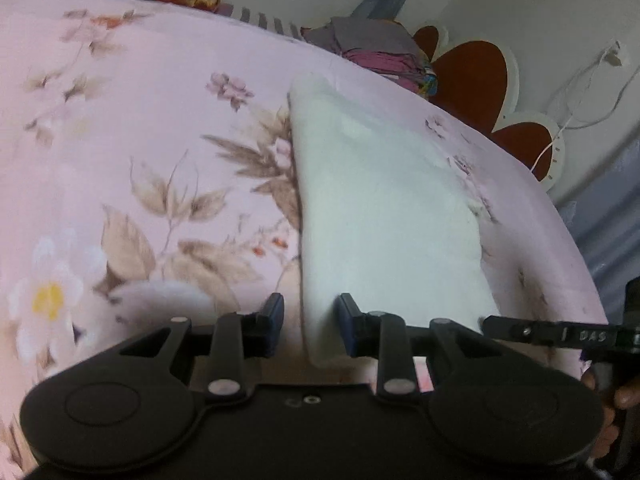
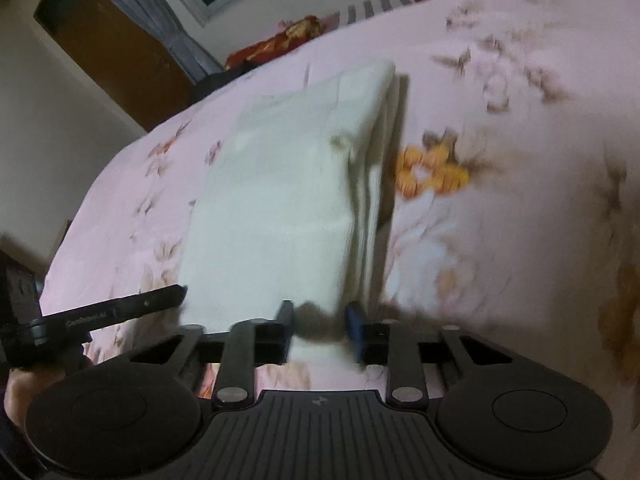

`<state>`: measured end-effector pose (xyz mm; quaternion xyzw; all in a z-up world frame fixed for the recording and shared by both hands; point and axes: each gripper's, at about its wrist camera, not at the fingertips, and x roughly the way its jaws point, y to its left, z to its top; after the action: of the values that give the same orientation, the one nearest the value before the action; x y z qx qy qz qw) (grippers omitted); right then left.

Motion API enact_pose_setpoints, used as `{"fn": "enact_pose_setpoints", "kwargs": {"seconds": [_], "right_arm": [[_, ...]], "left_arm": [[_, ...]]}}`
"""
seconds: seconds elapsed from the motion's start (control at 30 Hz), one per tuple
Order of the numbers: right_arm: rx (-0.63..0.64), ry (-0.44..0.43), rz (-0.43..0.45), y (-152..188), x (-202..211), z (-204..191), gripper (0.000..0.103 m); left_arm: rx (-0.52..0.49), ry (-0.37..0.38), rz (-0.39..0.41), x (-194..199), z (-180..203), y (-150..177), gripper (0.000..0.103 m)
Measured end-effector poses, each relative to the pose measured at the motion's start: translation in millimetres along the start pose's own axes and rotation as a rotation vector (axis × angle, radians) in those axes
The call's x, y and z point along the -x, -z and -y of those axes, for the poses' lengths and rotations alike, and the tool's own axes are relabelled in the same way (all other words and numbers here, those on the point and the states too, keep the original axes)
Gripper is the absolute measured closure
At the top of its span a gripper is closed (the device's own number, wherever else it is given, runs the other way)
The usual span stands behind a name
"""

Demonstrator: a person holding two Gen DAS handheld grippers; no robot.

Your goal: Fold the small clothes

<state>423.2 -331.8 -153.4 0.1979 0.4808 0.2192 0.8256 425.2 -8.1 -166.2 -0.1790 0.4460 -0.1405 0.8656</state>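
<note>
Left wrist view: we've got both grippers parked at the near edge of a white cloth [image 1: 384, 208] on the bed [image 1: 140, 128].

Our left gripper [image 1: 308, 320] has its jaws apart, straddling the cloth's near left corner without pinching it. Our right gripper [image 2: 320, 330] is parted too, the near right corner between its fingers, though blur hides any contact. It's folded in layers, stacked edges showing on its right side, near the bed's right edge.
</note>
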Motion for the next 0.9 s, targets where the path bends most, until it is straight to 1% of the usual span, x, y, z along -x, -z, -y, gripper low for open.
{"fn": "enact_pose_setpoints", "kwargs": {"seconds": [0.03, 0.07, 0.13, 0.2, 0.23, 0.3, 0.33, 0.37, 0.4, 0.43, 0.47, 0.5, 0.53, 0.57, 0.63, 0.67, 0.7, 0.73, 0.77, 0.8, 0.83, 0.87, 0.9], "right_arm": [[-0.001, -0.005, 0.006, 3, -2, 1, 0.095], [0.013, 0.005, 0.005, 5, -6, 2, 0.099], [-0.001, -0.016, -0.014, 7, -10, 7, 0.099], [0.058, 0.000, -0.012, 13, 3, -1, 0.099], [0.059, 0.001, -0.014, 16, 7, -1, 0.099], [0.033, 0.029, -0.017, 22, 3, 6, 0.099], [0.004, 0.026, -0.007, 21, 1, 10, 0.099], [-0.009, 0.028, 0.004, 20, 5, 10, 0.099], [-0.004, 0.046, 0.032, 15, 11, 5, 0.099], [0.008, 0.081, 0.086, 11, 20, -1, 0.095], [0.027, 0.115, 0.139, 5, 28, -6, 0.086], [0.060, 0.127, 0.180, 0, 34, -14, 0.086], [0.088, 0.121, 0.206, -4, 35, -20, 0.086], [0.118, 0.107, 0.222, -7, 33, -28, 0.086], [0.175, 0.108, 0.207, -10, 15, -39, 0.086], [0.216, 0.137, 0.200, -11, 3, -42, 0.086], [0.250, 0.184, 0.177, -13, -12, -42, 0.086], [0.252, 0.238, 0.110, -19, -27, -39, 0.086], [0.234, 0.249, 0.087, -25, -30, -37, 0.086], [0.223, 0.216, 0.137, -31, -18, -35, 0.086], [0.240, 0.169, 0.214, -40, -1, -41, 0.086], [0.265, 0.160, 0.265, -47, 9, -46, 0.086], [0.278, 0.162, 0.290, -57, 11, -50, 0.086]], "left_arm": [[-0.009, -0.005, -0.003, -1, 0, 0, 0.073], [-0.015, -0.007, -0.003, -2, -1, 0, 0.075], [-0.014, 0.005, -0.013, -1, -1, -4, 0.078], [-0.045, -0.002, -0.030, 0, 1, 0, 0.078], [-0.047, -0.001, -0.031, 1, 2, 3, 0.078], [-0.043, 0.006, -0.033, 4, 0, 8, 0.075], [-0.040, 0.002, -0.032, 7, -1, 7, 0.075], [-0.035, -0.005, -0.012, 14, -1, 3, 0.073], [-0.041, 0.000, 0.023, 22, 2, 3, 0.070], [-0.055, 0.008, 0.059, 30, 5, -1, 0.069], [-0.071, 0.010, 0.086, 34, 9, -6, 0.069], [-0.086, 0.027, 0.103, 34, 14, -11, 0.069], [-0.101, 0.065, 0.106, 30, 20, -15, 0.070], [-0.119, 0.088, 0.102, 24, 27, -18, 0.072], [-0.141, 0.110, 0.069, 4, 35, -19, 0.072], [-0.129, 0.112, 0.023, -11, 36, -18, 0.072], [-0.112, 0.093, -0.032, -23, 32, -18, 0.075], [-0.103, 0.080, -0.045, -27, 31, -20, 0.078], [-0.106, 0.088, -0.009, -20, 32, -27, 0.078], [-0.112, 0.094, 0.039, -12, 34, -35, 0.076], [-0.118, 0.095, 0.086, -4, 36, -45, 0.071], [-0.121, 0.099, 0.120, -1, 37, -55, 0.068], [-0.118, 0.102, 0.128, -5, 38, -66, 0.067]]}}
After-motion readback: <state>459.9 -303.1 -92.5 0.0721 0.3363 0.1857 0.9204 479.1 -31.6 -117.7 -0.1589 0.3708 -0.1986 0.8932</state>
